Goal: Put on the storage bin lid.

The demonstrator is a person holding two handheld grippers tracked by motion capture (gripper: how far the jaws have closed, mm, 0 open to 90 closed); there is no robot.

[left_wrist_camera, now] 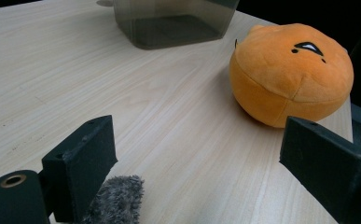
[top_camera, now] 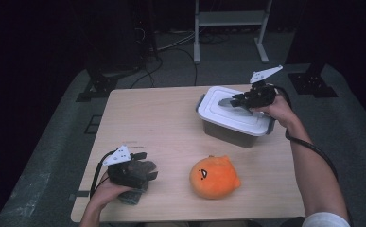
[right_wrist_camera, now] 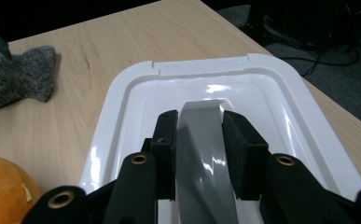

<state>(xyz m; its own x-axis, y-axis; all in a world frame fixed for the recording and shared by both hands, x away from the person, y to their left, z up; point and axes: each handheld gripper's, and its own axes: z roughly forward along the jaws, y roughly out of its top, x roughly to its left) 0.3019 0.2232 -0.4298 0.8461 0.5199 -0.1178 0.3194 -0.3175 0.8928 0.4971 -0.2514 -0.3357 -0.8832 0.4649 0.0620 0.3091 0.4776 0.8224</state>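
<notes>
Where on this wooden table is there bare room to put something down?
The widest bare patch is the far left of the light wooden table, bordered by the white-lidded grey plastic box and, nearer, the left gripper over a grey fuzzy plush. A narrower strip lies between box and round orange plush toy. The right gripper crowds the lid's grey handle.
</notes>
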